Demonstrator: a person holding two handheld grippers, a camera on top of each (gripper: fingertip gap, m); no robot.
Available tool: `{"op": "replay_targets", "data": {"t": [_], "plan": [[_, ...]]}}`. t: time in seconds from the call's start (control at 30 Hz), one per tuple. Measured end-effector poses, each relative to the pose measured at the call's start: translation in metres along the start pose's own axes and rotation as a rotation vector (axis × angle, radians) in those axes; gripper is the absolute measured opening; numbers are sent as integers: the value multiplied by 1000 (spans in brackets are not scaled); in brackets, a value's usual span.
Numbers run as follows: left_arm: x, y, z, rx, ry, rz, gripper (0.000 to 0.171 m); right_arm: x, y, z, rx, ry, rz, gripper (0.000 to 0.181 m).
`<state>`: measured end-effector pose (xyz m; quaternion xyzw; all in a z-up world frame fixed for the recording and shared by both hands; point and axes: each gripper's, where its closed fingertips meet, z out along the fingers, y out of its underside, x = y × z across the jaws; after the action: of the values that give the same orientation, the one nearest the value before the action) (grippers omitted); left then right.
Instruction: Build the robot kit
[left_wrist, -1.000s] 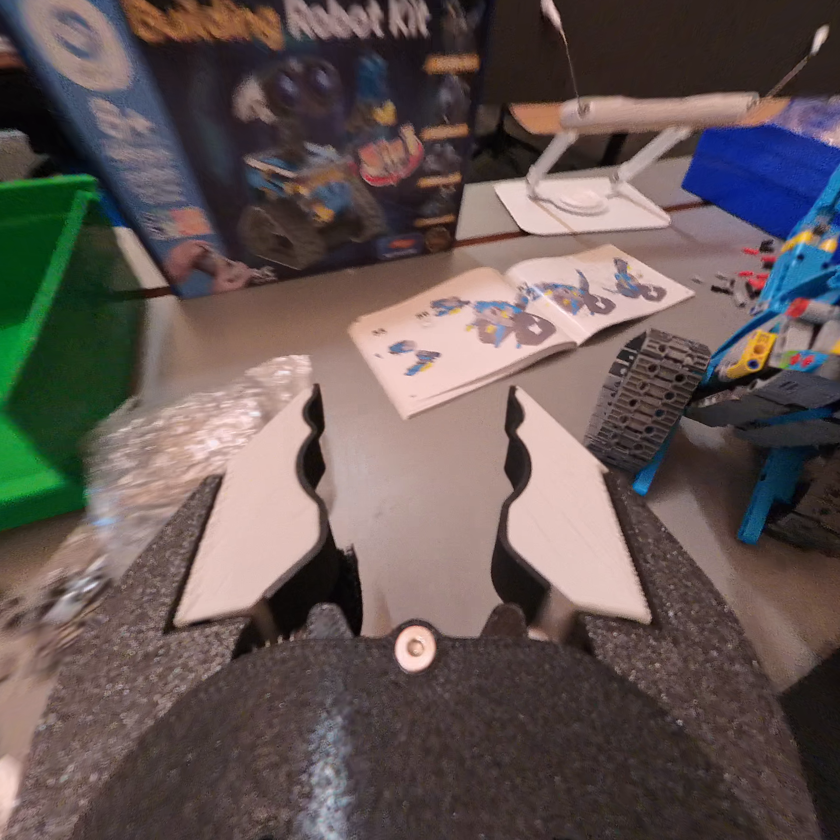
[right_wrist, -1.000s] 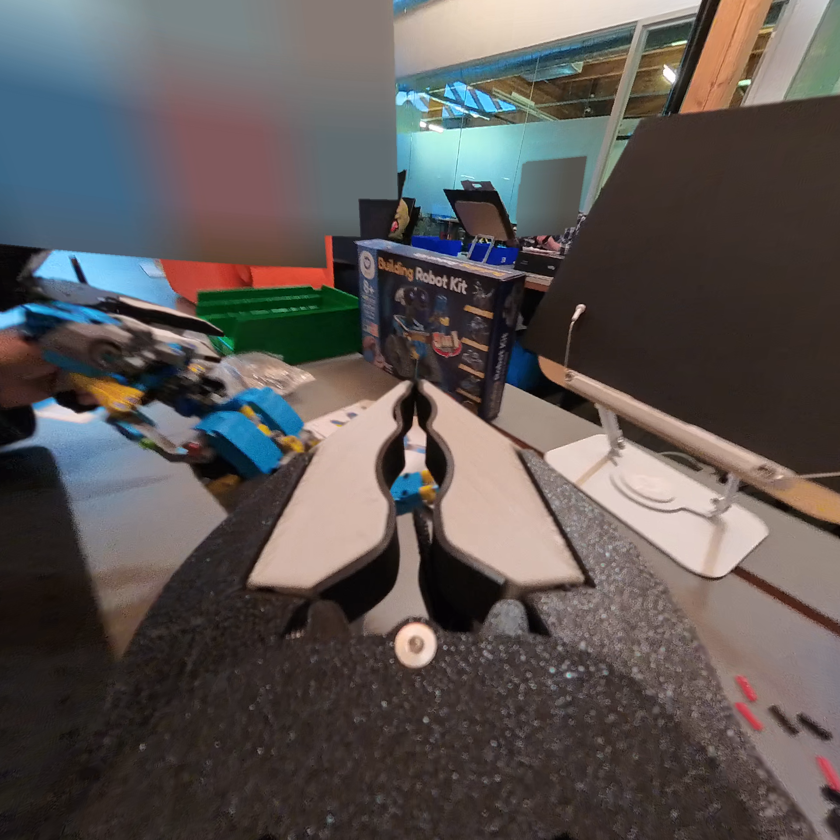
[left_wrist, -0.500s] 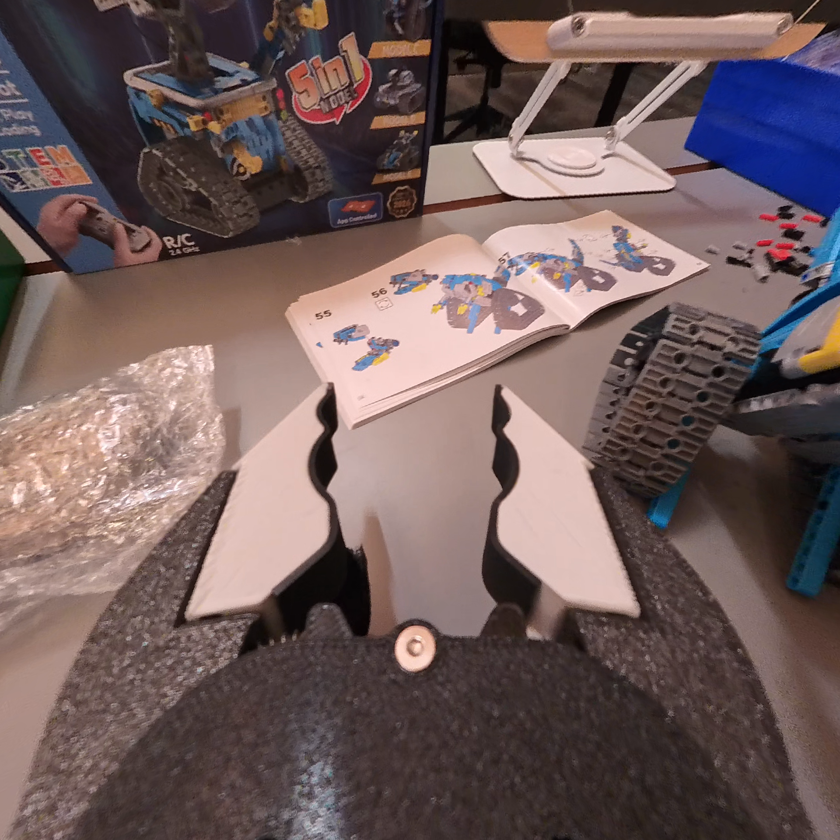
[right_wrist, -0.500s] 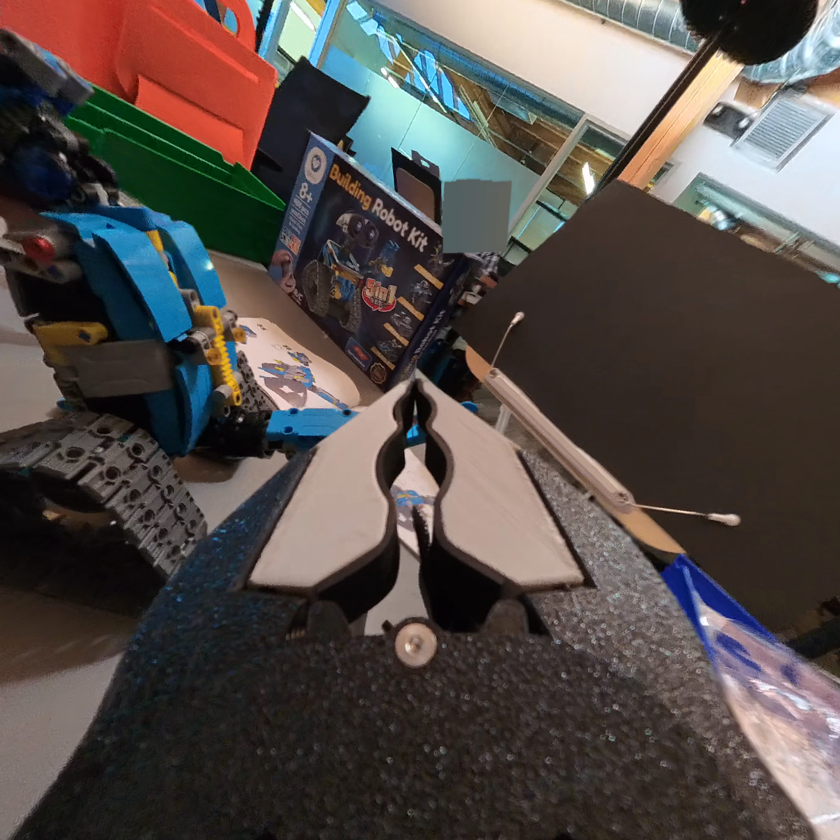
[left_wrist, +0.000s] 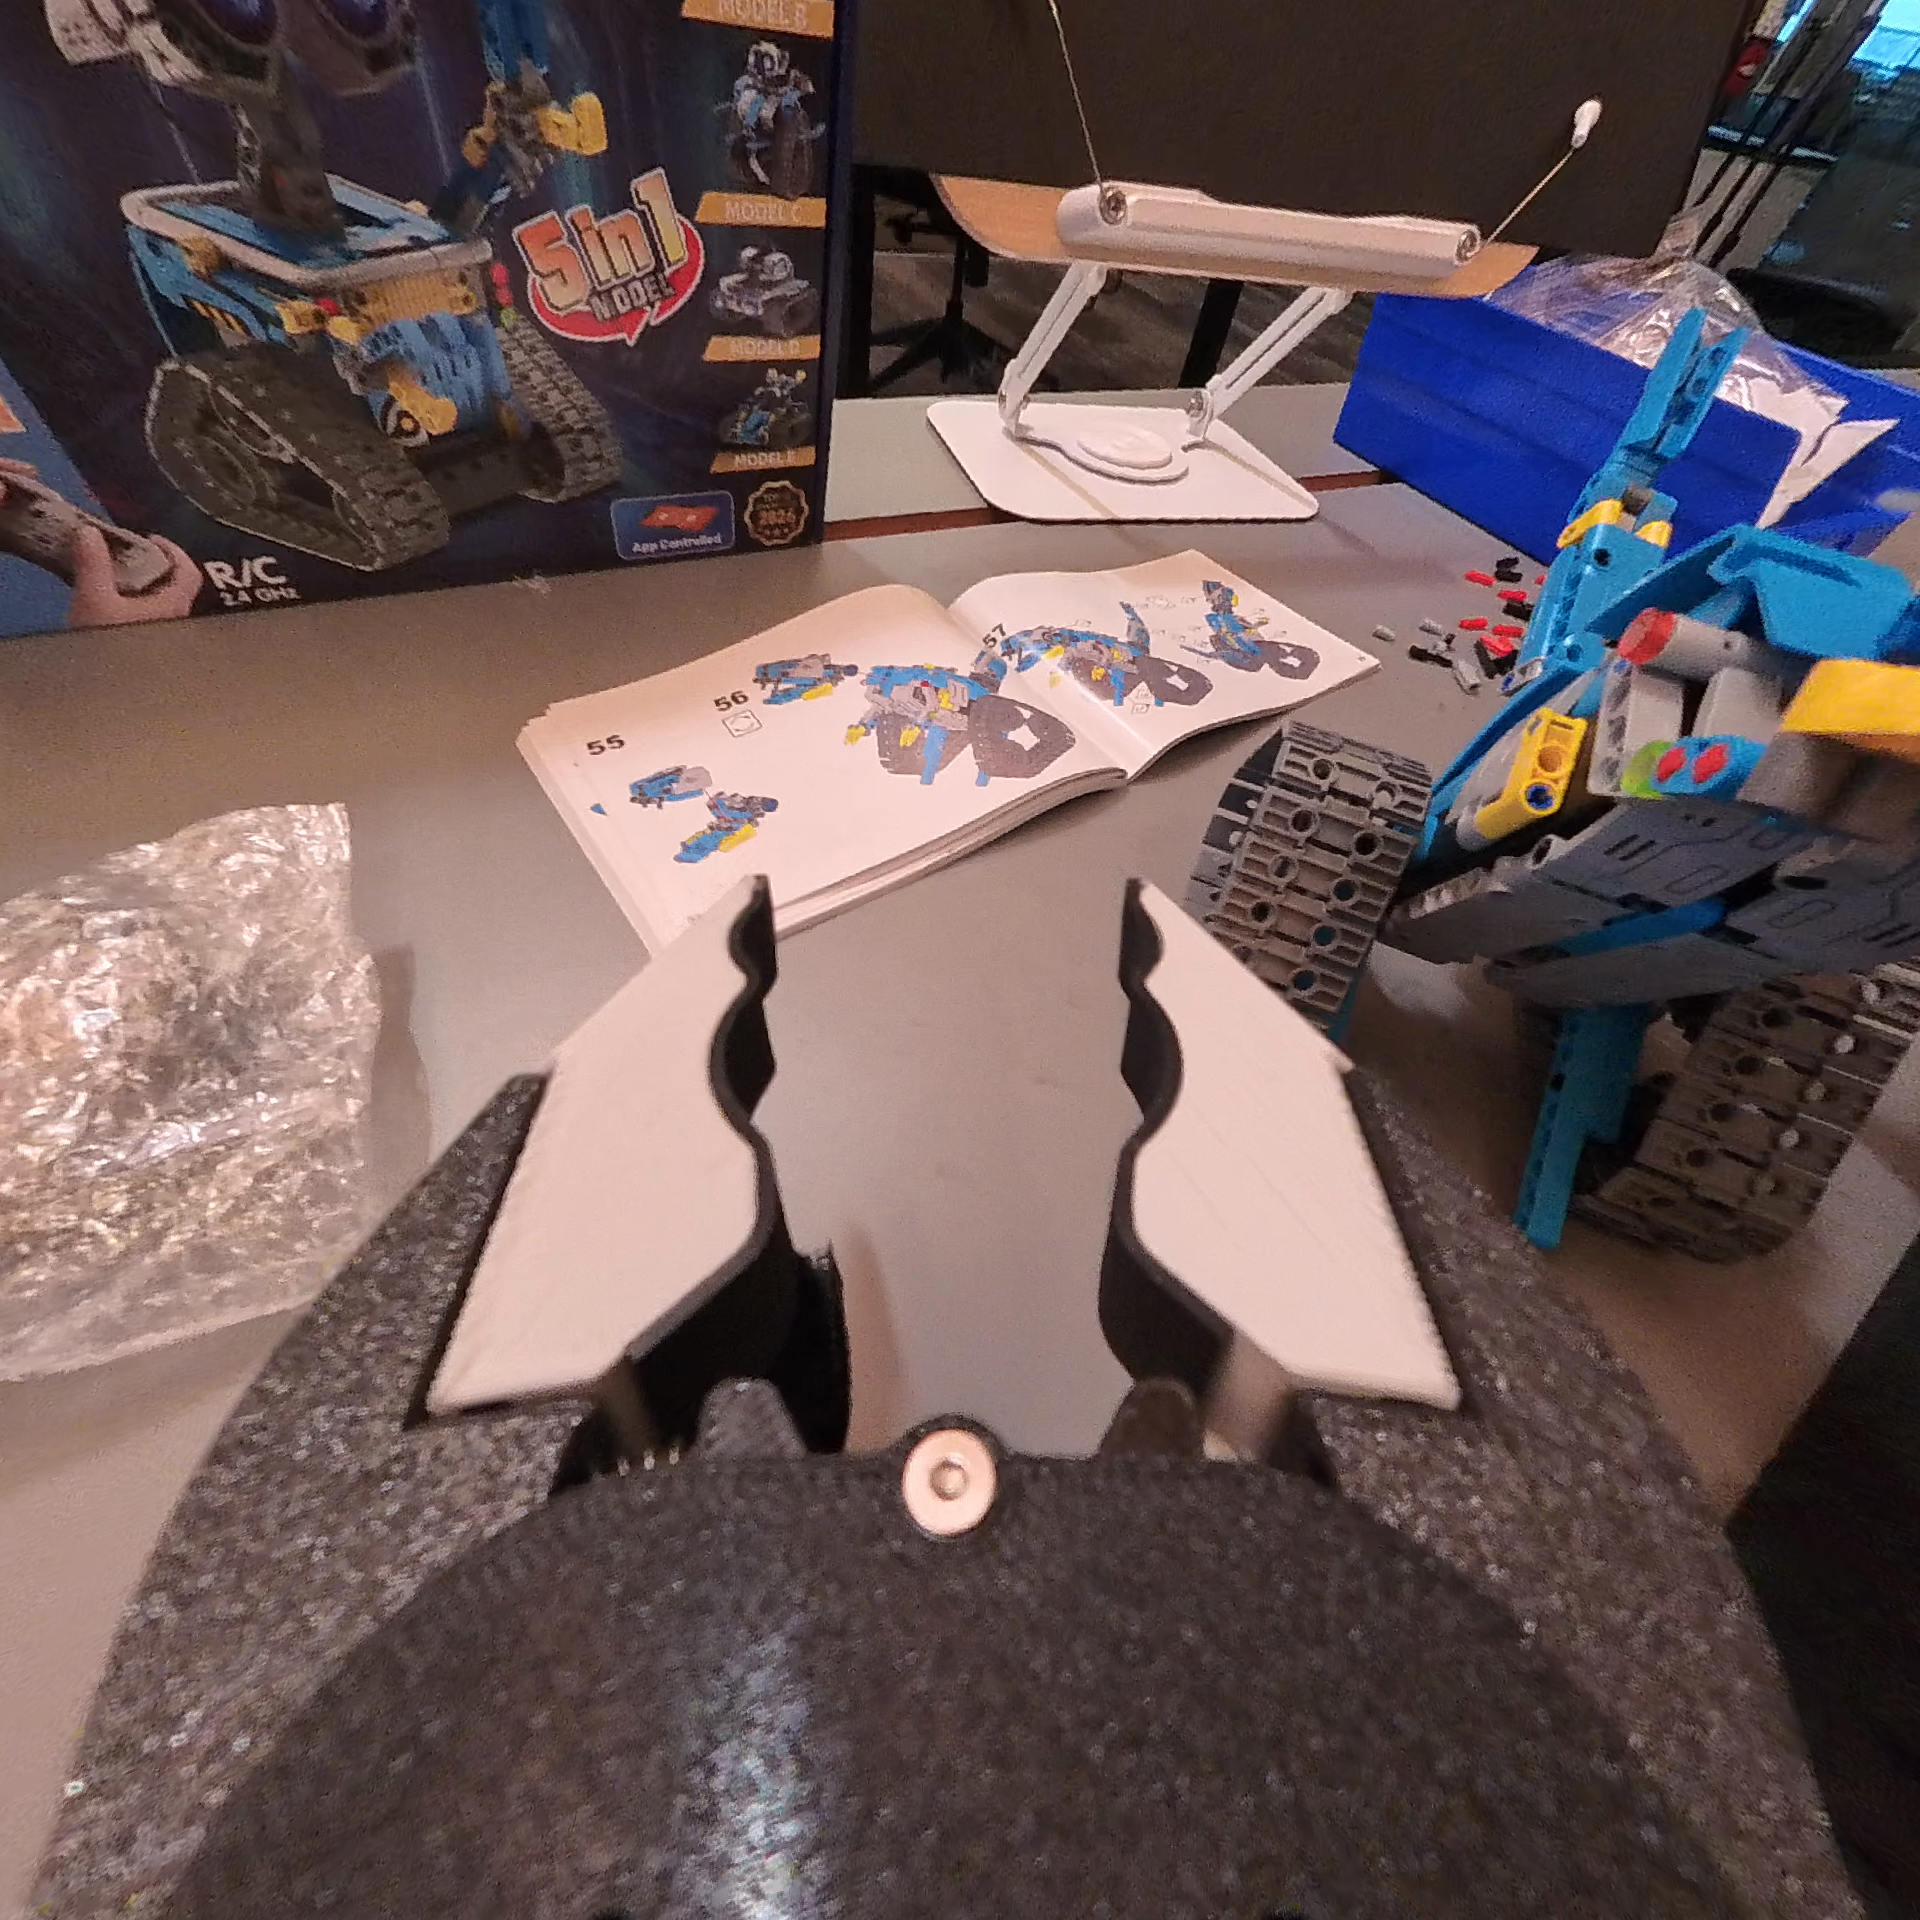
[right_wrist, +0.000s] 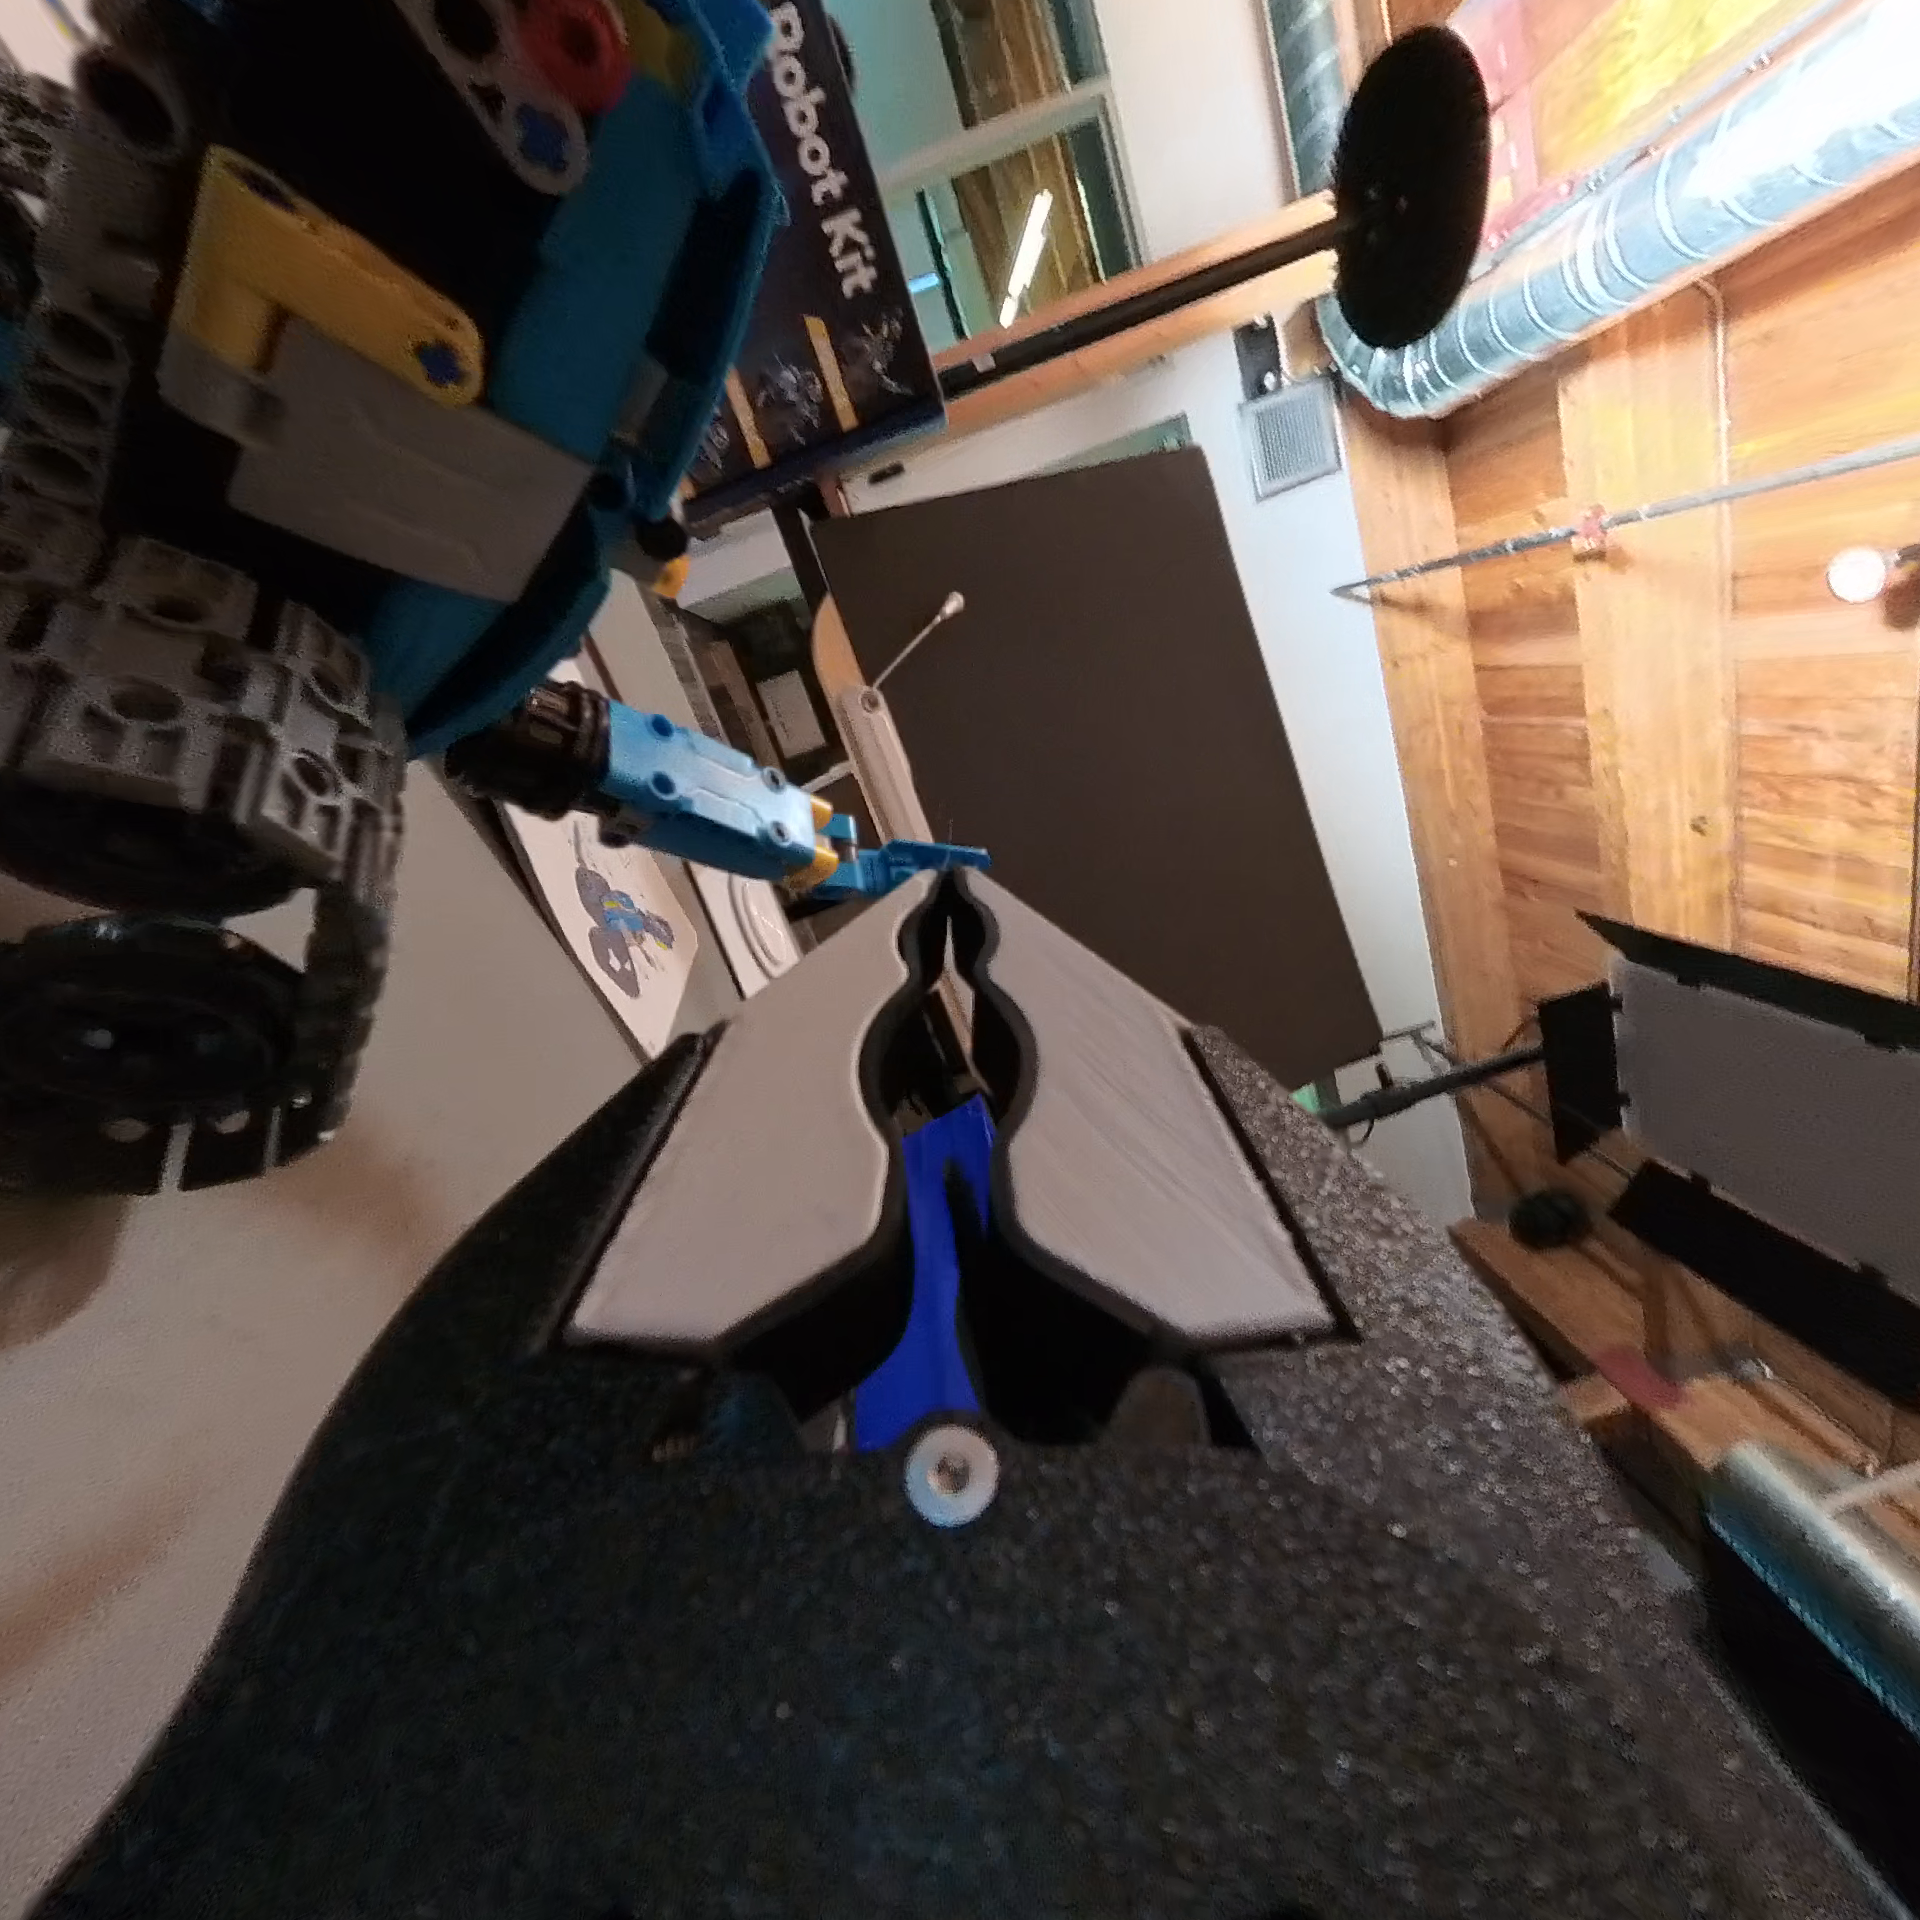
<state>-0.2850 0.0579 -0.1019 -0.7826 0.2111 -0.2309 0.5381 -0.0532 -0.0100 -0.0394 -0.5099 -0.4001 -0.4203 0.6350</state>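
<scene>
My left gripper is open and empty, low over the grey table. An open instruction booklet lies just beyond its fingertips. A blue, grey and yellow brick-built tracked robot model stands to its right, with a grey track nearest. My right gripper is shut and rolled far over. The model fills its upper left. The model's thin blue arm reaches to my right fingertips; I cannot tell if it is pinched.
A crumpled clear plastic bag lies at the left. The kit's box stands at the back, with a white laptop stand and a blue bin to its right. Small red and black loose pieces lie near the bin. The tips of one gripper are about 25 cm away from the tips of the other. From my left tips it is roughly 7 cm to the grey track; from my right, 15 cm.
My left gripper swung right and came closer to the booklet; the green bin left its view. My right gripper stayed shut, rolled far over and closed in on the model's arm.
</scene>
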Motion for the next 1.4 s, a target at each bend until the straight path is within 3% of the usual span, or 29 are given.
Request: {"op": "replay_targets", "data": {"t": [0.17,0.67,1.4], "plan": [[11,9,1,-42,42,-9,68,-7,-4,-9,-18,76,-47,0],[6,21,8,-98,28,-25,68,-6,2,-7,4,28,99,0],[9,30,12,-147,95,-119,69,-12,7,-3,-16,-2,97,0]]}}
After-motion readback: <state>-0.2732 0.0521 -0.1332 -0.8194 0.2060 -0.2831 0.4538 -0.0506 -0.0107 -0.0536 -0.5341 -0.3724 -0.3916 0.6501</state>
